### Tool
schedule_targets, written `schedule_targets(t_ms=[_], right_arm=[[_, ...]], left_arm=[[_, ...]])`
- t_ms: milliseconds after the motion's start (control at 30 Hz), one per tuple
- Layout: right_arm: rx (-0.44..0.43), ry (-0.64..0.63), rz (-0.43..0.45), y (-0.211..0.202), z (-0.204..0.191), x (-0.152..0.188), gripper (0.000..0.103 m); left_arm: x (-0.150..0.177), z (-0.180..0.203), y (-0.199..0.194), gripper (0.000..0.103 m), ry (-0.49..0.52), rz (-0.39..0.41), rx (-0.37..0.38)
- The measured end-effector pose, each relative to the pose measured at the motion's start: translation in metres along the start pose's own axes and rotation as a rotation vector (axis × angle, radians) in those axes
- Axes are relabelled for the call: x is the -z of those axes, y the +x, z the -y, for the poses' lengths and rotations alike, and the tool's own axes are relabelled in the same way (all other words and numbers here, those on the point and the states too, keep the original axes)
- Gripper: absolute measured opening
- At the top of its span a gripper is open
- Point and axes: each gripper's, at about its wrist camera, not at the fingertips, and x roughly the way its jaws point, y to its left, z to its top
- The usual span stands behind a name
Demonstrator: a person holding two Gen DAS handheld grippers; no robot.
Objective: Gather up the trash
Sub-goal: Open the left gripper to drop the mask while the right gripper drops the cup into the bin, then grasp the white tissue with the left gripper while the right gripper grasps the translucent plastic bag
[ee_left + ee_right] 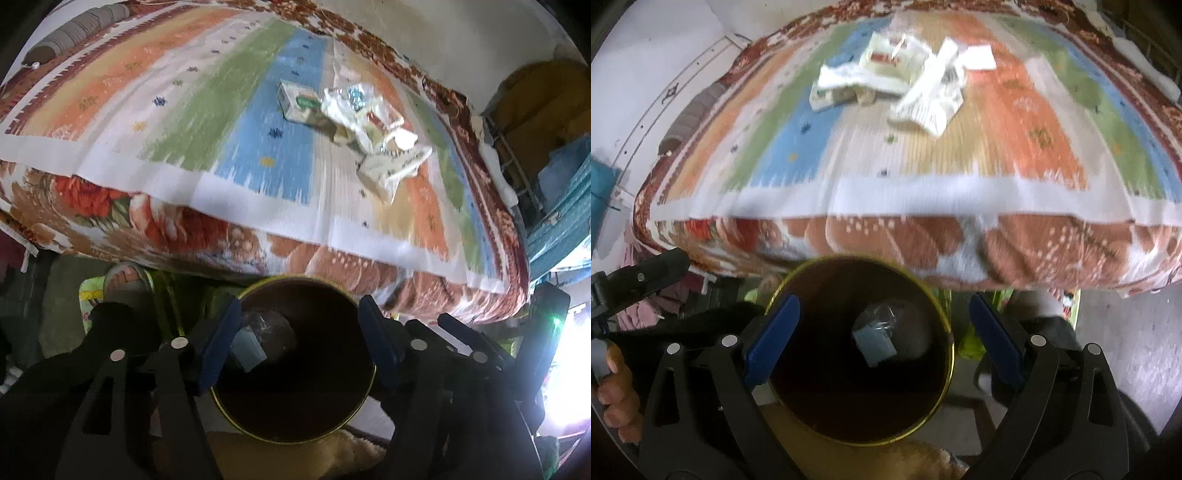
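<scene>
A dark round bin with a gold rim stands below the bed edge; it shows in the right wrist view too. A small grey box and crumpled clear wrapper lie at its bottom, also in the right wrist view. A pile of white cartons, wrappers and plastic lies on the striped bedspread, also in the right wrist view. My left gripper is shut on the bin, fingers against its sides. My right gripper is open above the bin's mouth, holding nothing.
The bed fills the upper part of both views, its floral side hanging over the bin. A sandalled foot stands on the floor at the left. Shelves with blue items stand right of the bed. A hand holds the left gripper's handle.
</scene>
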Motion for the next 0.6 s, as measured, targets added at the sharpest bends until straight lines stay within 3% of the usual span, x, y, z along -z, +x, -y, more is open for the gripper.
schedule_targets(t_ms=[233, 400, 600], right_arm=[[0.013, -0.067, 0.093, -0.022, -0.006, -0.025, 0.093], [0.048, -0.155, 0.154, -0.035, -0.016, -0.039, 0.094], [0.052, -0.198, 0.204, -0.042, -0.022, -0.055, 0.094]], left_arm=[[-0.021, 0.005, -0.012, 0.077, 0.022, 0.032, 0.017], [-0.042, 0.004, -0.019, 0.082, 0.02, 0.06, -0.013], [-0.063, 0.005, -0.017, 0.095, 0.017, 0.084, -0.03]])
